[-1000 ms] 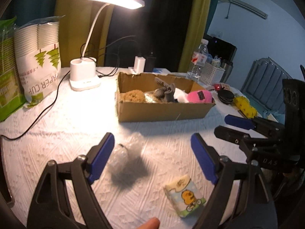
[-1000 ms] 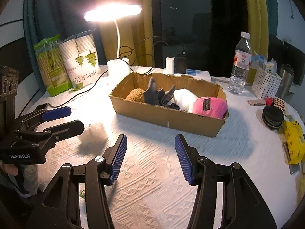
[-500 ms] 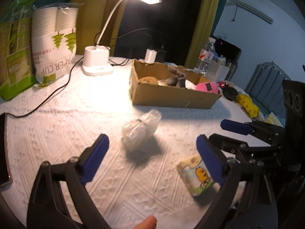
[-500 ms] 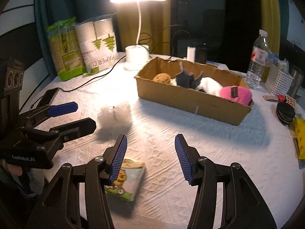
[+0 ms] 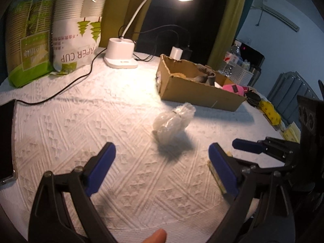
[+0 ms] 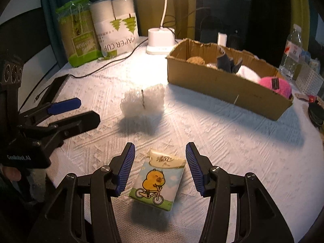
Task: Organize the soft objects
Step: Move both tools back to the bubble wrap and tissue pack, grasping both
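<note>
The cardboard box (image 6: 226, 87) holds a pink plush (image 6: 275, 86) and grey cloth; before it, bare tablecloth surrounds a tissue pack (image 6: 160, 179) between the open, empty right gripper (image 6: 160, 170), while the left gripper (image 5: 162, 167) gapes empty.

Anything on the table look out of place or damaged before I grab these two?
Nothing spilled. The cardboard box has a ragged, torn top edge along its back wall. Two soft things lie loose outside it: the clear plastic bundle and the tissue pack, which sits skewed between the right gripper fingers, untouched.

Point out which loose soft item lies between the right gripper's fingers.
The tissue pack with the yellow cartoon duck; the clear plastic bundle lies farther off, nearer the box.
</note>
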The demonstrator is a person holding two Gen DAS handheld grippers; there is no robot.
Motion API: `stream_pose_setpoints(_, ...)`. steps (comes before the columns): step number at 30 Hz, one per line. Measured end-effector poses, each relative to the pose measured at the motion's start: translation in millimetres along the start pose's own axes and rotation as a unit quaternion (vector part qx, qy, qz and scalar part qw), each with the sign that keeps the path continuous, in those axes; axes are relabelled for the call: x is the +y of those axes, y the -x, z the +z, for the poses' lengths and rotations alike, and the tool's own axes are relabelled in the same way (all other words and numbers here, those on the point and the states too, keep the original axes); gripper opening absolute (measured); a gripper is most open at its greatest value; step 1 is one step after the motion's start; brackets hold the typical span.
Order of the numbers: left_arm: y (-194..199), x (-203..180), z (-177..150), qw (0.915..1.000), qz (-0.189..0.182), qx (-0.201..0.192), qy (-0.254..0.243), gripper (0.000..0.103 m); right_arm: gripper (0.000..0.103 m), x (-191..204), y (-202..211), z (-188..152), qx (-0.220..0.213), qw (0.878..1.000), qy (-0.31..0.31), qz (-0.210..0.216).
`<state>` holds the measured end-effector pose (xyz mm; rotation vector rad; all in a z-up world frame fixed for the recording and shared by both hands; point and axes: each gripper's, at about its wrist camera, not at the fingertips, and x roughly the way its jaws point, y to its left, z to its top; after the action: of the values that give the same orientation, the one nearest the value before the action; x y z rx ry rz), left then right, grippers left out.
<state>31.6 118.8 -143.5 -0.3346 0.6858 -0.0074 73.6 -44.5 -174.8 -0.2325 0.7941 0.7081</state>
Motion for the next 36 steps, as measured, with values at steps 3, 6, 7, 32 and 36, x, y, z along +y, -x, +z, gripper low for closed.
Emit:
stream_pose_setpoints(3, -3, -1, -1, 1.0000, 0.002, 0.003, -0.001, 0.094, 0.055, -2, -3, -4, 0.009, 1.000, -0.009, -0.001)
stream_pose_setpoints(6, -7, -2, -4, 0.9999, 0.006, 0.009, -0.001, 0.094, 0.055, -4, -4, -9, 0.014, 1.000, -0.013, -0.007)
stream_pose_setpoints(7, -8, -2, -5, 0.9999, 0.006, 0.012, -0.001, 0.094, 0.055, -5, -5, -11, 0.016, 1.000, -0.015, -0.006)
stream_pose_setpoints(32, -45, -23, 12, 0.9979, 0.030, 0.054, -0.016, 0.094, 0.051, -43, -12, -5, 0.008, 0.999, -0.039, 0.022)
stream_pose_setpoints(36, -57, -28, 21, 0.9974, 0.037, 0.060, -0.016, 0.094, 0.051, -59, -11, 0, 0.002, 0.998, -0.052, 0.022)
